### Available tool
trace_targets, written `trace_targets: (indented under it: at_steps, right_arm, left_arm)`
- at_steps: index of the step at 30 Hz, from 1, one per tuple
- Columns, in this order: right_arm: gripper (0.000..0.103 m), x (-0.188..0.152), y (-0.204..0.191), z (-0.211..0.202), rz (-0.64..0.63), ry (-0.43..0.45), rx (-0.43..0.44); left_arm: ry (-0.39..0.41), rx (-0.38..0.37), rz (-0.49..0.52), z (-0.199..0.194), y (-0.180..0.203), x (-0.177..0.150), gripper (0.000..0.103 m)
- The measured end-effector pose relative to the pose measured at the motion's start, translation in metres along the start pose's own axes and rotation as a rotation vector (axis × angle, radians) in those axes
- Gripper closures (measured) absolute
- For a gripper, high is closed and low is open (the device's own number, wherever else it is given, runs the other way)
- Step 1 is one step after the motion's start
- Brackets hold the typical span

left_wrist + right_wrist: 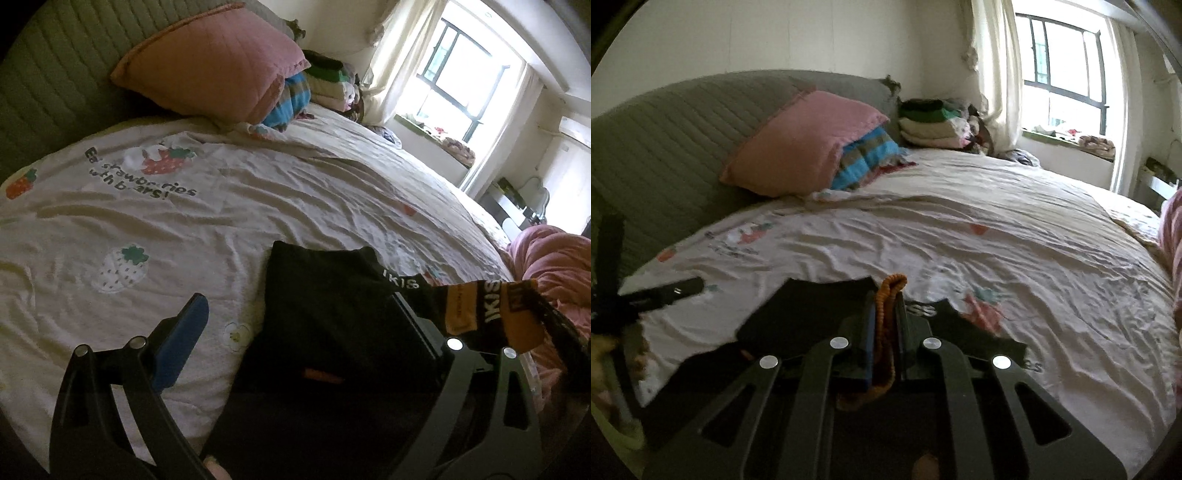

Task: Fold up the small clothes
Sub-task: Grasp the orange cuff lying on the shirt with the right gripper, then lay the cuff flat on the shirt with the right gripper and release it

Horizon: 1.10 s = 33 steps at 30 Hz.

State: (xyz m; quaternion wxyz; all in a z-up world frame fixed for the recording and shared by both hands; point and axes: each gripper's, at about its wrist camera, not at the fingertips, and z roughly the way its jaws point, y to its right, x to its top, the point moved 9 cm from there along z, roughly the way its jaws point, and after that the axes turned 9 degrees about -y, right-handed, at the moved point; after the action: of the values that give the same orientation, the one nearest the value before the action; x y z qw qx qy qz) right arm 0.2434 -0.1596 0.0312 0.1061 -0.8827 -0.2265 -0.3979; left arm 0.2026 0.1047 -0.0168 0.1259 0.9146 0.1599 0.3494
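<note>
The left tool hovers with its jaws spread wide over the small black fabric garment on the bed's wrinkled cream strawberry-print sheet. The right tool is clamped on the garment's orange ribbed waistband, lifting it.

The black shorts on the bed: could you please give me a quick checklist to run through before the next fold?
1. Right gripper shut on the orange waistband: ok.
2. Left gripper open, gripping nothing: ok.
3. Black shorts lying on the bedsheet: ok.
4. Shorts lying smooth: cannot tell, too dark.
5. Pink pillow apart from the shorts: ok.
</note>
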Motion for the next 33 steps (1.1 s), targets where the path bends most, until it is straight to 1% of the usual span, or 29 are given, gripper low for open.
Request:
trace_targets:
  at_steps: [6, 11, 18, 25, 28, 30, 31, 32, 33]
  right_arm:
    - [0.095, -0.033, 0.027, 0.028, 0.052, -0.075, -0.074]
    - [0.095, -0.058, 0.042, 0.044, 0.11, -0.122, -0.101]
    - [0.095, -0.076, 0.052, 0.055, 0.156, -0.165, -0.143]
    - [0.094, -0.087, 0.057, 0.064, 0.203, -0.213, -0.144]
    - [0.09, -0.091, 0.059, 0.064, 0.227, -0.227, -0.14]
    - [0.081, -0.092, 0.06, 0.061, 0.234, -0.223, -0.152]
    - [0.08, -0.091, 0.061, 0.058, 0.239, -0.214, -0.16]
    - [0.074, -0.09, 0.061, 0.056, 0.24, -0.207, -0.166]
    - [0.072, -0.089, 0.061, 0.053, 0.241, -0.197, -0.172]
  left_arm:
    - [-0.04, 0.002, 0.027, 0.018, 0.009, -0.004, 0.014]
    - [-0.074, 0.006, 0.067, 0.033, 0.02, -0.012, 0.014]
    - [-0.103, 0.022, 0.114, 0.048, 0.033, -0.019, 0.014]
    - [-0.137, 0.027, 0.156, 0.062, 0.046, -0.026, 0.014]
    - [-0.145, 0.025, 0.164, 0.065, 0.049, -0.029, 0.014]
    - [-0.147, 0.022, 0.173, 0.066, 0.05, -0.03, 0.014]
    - [-0.148, 0.023, 0.178, 0.066, 0.051, -0.031, 0.014]
    - [-0.148, 0.024, 0.181, 0.067, 0.051, -0.031, 0.014]
    - [-0.148, 0.025, 0.184, 0.067, 0.052, -0.031, 0.014]
